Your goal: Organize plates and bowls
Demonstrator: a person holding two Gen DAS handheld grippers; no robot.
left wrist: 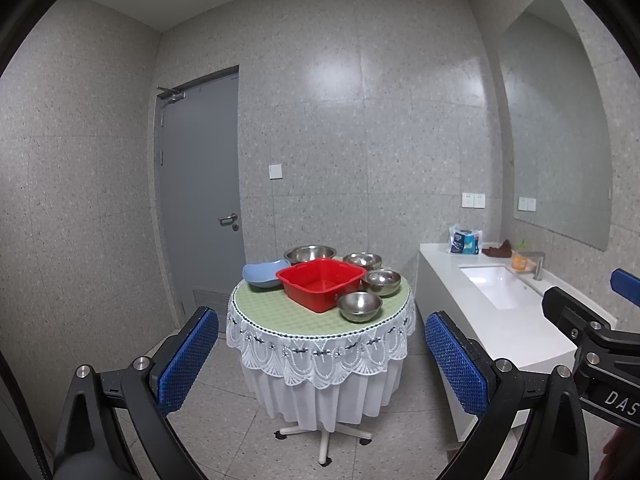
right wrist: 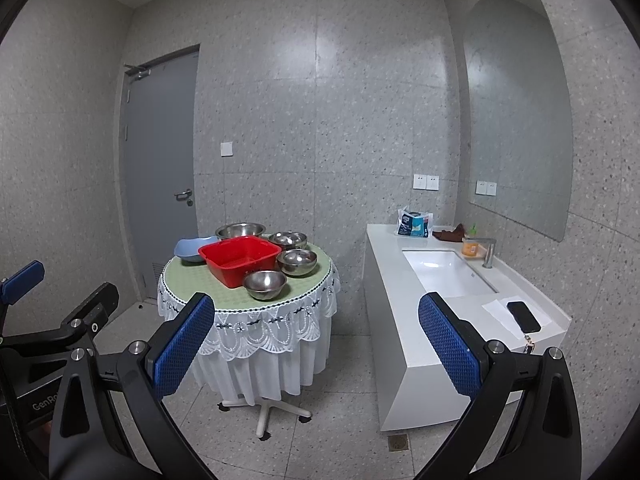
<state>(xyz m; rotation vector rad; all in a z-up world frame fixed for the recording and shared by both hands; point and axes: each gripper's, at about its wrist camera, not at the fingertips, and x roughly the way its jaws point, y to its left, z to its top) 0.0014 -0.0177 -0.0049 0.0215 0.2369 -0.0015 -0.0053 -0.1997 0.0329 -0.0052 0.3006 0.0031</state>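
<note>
A small round table (left wrist: 280, 320) (right wrist: 192, 280) with a green top and white lace cloth stands ahead, some way off. On it sit a red square basin (left wrist: 322, 280) (right wrist: 240, 258), a light blue dish (left wrist: 262, 274) (right wrist: 192, 249) at its left, a large steel bowl (left wrist: 310, 254) (right wrist: 240, 231) behind, and three smaller steel bowls (left wrist: 360, 306) (right wrist: 265, 284) at the right. My left gripper (left wrist: 322, 356) is open and empty, well short of the table. My right gripper (right wrist: 316, 344) is open and empty too.
A white counter with a sink (left wrist: 500, 286) (right wrist: 448, 272) runs along the right wall, with a tissue pack (right wrist: 415, 225), brown cloth, orange cup, tap, and a black phone (right wrist: 524, 316) on paper. A grey door (left wrist: 200, 192) is at back left. A floor drain (right wrist: 398, 442) lies below the counter.
</note>
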